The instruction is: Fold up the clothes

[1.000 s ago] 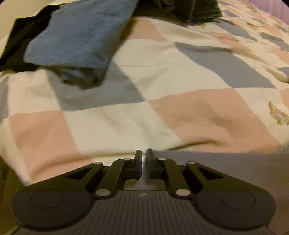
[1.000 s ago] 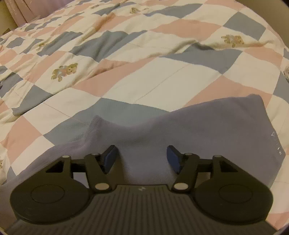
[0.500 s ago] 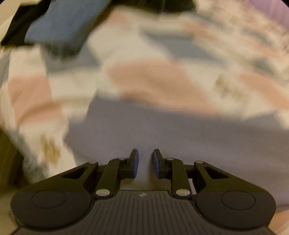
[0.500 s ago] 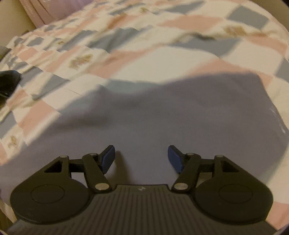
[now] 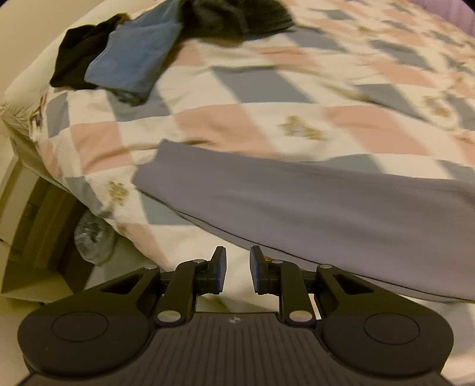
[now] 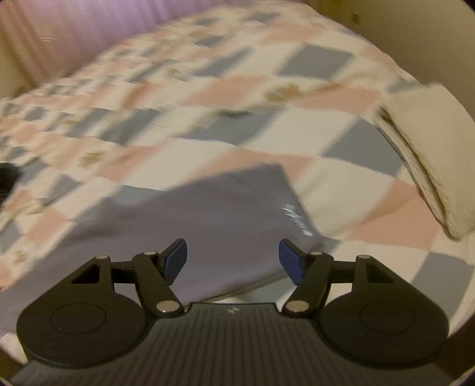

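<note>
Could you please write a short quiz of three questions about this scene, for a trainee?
1. True or false: the left gripper holds the grey garment.
2. Which gripper has the wider jaws?
A. left
B. right
C. both equal
3. Fill in: the grey garment lies on a checked ____.

Key: 1. False: nothing is between its jaws, and the garment lies flat on the quilt. 2. B. 3. quilt. The blue garment and the dark clothes lie piled at its far end.
</note>
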Available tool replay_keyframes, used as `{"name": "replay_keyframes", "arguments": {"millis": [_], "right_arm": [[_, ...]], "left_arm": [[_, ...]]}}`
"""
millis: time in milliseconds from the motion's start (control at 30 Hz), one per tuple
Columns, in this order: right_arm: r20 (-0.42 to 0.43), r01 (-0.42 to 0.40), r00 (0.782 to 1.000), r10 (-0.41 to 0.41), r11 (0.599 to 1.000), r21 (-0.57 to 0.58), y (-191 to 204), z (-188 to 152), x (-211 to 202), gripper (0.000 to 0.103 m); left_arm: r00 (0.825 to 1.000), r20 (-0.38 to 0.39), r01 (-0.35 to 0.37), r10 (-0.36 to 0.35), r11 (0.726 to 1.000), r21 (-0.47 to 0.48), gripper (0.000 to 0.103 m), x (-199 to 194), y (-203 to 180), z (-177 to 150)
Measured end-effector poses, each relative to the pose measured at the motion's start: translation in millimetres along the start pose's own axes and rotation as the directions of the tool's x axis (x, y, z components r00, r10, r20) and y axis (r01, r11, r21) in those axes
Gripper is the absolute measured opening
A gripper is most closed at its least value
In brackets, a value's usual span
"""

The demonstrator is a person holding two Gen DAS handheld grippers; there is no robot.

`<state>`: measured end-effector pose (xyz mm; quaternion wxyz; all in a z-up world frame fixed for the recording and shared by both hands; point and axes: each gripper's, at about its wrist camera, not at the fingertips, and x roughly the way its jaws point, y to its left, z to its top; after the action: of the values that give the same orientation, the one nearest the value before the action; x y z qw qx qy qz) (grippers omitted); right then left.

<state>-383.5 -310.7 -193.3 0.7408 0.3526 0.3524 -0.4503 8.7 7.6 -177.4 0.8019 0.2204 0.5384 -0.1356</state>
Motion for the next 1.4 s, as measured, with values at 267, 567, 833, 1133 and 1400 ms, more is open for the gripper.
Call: {"name": "replay_keyframes", "arguments": {"millis": [267,567,833,1133,1400], "right_arm": [[0.022,-0.151,0.988,0.155,0.982,-0.114,47,-11,-56,0.072],[0.028,-0.152,0.988,0.155,0.985,-0.077,39,-26,-81,0.074],[-0.041,-0.128,0.991,0.126,0.989,-0.067,52,-44,-60,0.074],[-0.214,-0.100,0.975,0.059,0.978,-0.185,129,-62,4,0.074],[-0.342,-0.192,0.936,0.078,0.929,-0.315,245,-74,79,0.078]], "left_arm": [[0.994,0.096,0.043,-0.051,0.995,0.086,0.031,-83,-37,-21],[0.989,0.134,0.040,-0.054,0.994,0.102,0.035,-110,-36,-34],[0.972,0.107,0.213,-0.209,0.977,-0.026,0.046,-65,0,-37],[0.942,0.122,0.330,-0.313,0.796,-0.508,0.050,85,130,-35],[0.933,0.118,0.334,-0.340,0.693,-0.638,0.051,207,177,-18]]}}
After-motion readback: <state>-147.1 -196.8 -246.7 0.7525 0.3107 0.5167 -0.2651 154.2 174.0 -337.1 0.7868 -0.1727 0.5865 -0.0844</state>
